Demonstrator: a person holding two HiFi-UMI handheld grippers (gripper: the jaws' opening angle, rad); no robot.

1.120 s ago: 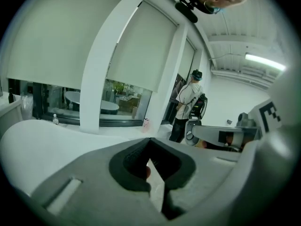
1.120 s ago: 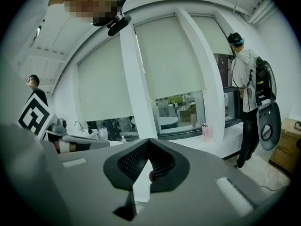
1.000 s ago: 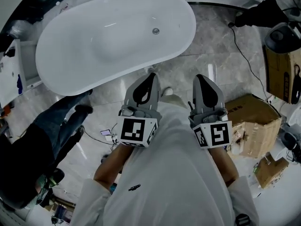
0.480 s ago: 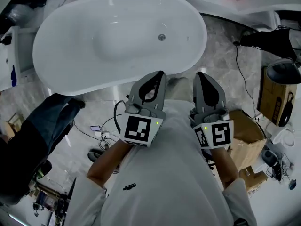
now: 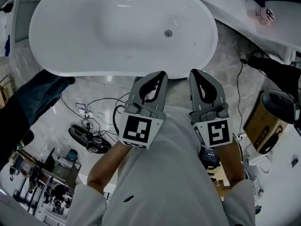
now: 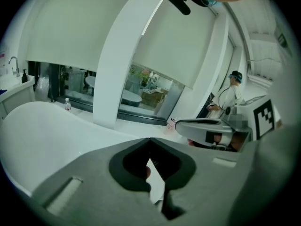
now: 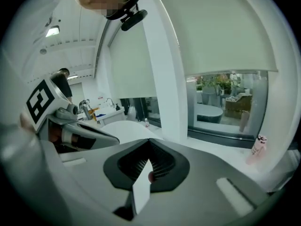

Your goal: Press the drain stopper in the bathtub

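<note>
L gripper: the grey fingers meet at the tips, closed on nothing. Only the dark ribbed hollow sits behind the tips, w/ a thin bright slit below. R gripper is the same: tips together, nothing clamped, ribbed pads showing in the hollow.

In the head view both grippers are held side by side, near each other but apart, tips pointing at the near rim of the white oval freestanding bathtub. L tips are just at the rim edge and R tips just short of it. Neither is inside the tub. Each carries its cube w/ black-and-white square markers, L and R, close to the person's white long-sleeved top.

The small round metal drain stopper sits in the tub floor, right of centre and toward the far side, well apart from both grippers. Tub looks dry and bare apart from the stopper.

Around: grey marble-look floor; a tangle of black cables on the floor at left; a dark-sleeved arm of another person at far left; a brown cardboard box at right; a small pink bottle on the white ledge beyond the tub.
</note>
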